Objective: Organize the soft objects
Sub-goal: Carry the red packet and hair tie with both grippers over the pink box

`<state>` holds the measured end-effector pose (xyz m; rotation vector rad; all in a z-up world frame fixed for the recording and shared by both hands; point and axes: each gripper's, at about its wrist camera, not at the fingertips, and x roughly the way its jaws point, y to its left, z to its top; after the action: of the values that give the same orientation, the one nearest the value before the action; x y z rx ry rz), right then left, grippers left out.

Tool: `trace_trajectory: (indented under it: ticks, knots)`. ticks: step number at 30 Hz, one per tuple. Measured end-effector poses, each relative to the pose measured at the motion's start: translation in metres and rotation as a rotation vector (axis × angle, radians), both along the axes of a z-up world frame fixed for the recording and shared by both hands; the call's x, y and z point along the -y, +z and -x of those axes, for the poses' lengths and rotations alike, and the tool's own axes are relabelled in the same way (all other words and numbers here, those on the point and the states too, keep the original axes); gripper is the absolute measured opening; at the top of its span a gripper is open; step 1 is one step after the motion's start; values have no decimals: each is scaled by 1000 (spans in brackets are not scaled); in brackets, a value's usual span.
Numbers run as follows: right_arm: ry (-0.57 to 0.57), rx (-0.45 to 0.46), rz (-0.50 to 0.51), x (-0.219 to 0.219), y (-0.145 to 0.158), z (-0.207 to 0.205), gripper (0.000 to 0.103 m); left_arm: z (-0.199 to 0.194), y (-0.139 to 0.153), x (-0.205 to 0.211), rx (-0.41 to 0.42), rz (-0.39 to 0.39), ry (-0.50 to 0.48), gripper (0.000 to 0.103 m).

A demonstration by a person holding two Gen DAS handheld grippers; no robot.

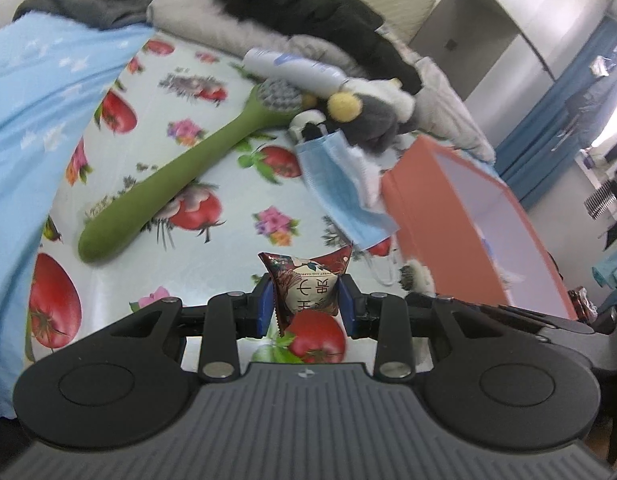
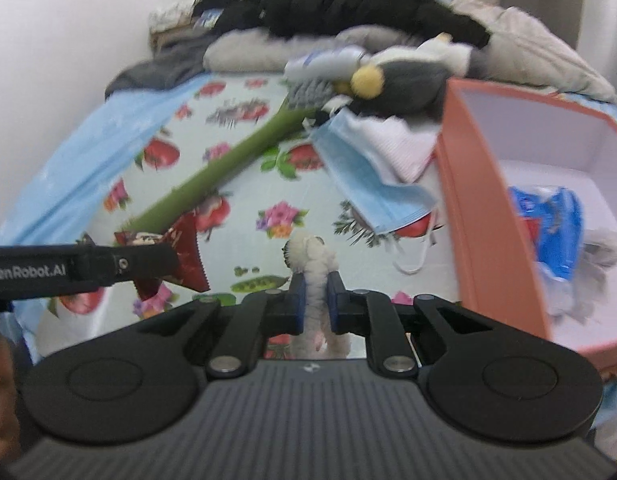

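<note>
The left tongs (image 1: pixel 306 300) are squeezing a crinkly, light snack packet (image 1: pixel 308 284) above the bed. The right tongs (image 2: pixel 316 300) are pinching a squashy white fluffy toy (image 2: pixel 314 264) by its middle, near the orange box (image 2: pixel 488 216).

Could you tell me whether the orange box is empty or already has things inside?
Not empty. The open orange box already holds a blue packet and some pale soft material beside it, seen in the right wrist view.

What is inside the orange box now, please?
In the orange box, the right wrist view shows a crumpled blue packet and something whitish-grey beside it. The near wall hides the floor's front part, so more may lie there.
</note>
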<state>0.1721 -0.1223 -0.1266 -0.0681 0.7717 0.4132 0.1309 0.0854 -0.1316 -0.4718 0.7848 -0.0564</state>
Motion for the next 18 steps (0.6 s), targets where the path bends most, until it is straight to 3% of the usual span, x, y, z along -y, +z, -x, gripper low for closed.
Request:
trace_trajectory:
  ticks: [18]
  knots:
    - [-119,124,-133,55,73,75,15,62,77,43,118,-5,-72,39]
